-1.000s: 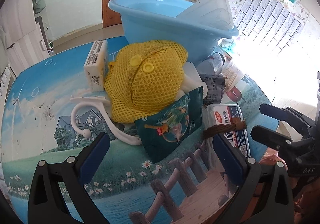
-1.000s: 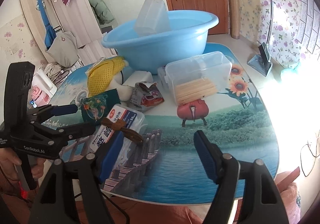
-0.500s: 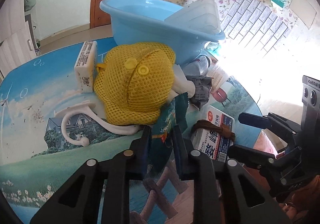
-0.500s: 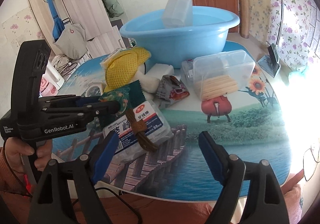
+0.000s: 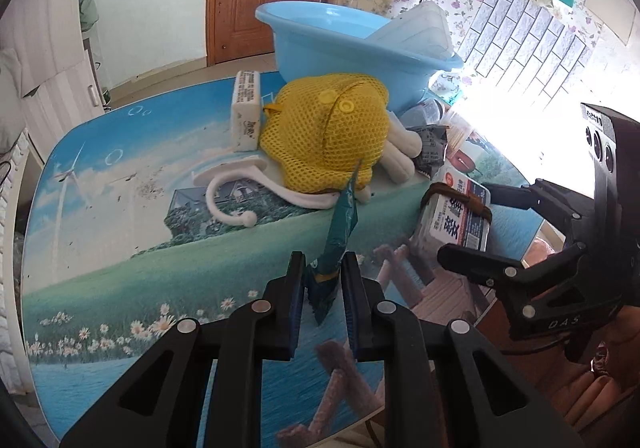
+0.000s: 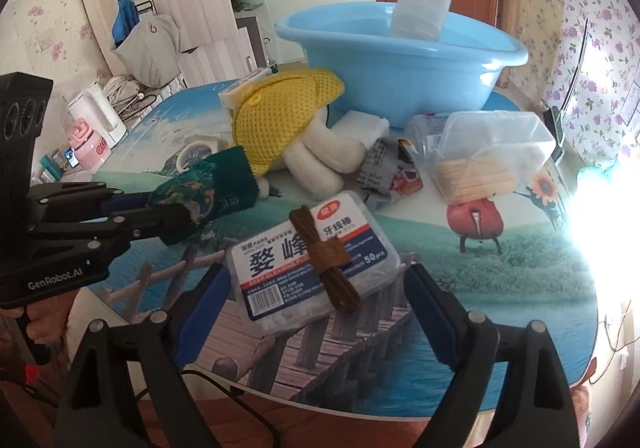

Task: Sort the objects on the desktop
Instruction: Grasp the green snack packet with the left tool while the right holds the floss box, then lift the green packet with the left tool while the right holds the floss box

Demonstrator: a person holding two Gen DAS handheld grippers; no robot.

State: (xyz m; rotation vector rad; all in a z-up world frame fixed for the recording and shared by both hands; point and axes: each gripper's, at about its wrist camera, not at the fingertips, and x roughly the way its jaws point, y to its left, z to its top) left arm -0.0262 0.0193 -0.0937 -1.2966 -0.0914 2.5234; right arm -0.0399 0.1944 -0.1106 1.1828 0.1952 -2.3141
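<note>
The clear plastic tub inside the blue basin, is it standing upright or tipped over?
Tipped. The clear plastic tub leans on its side against the blue basin's rim, one end sticking up above it.

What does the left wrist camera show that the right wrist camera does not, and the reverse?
Only the left wrist view shows the white hook lying whole on the table and the grey brick panel on the wall.

Only the right wrist view shows the clear box of wooden sticks, the white kettle and the pink bottle.

Both show the blue basin, the yellow mesh bag, the floss pick box with its brown cord, and the left gripper shut on the green packet.
</note>
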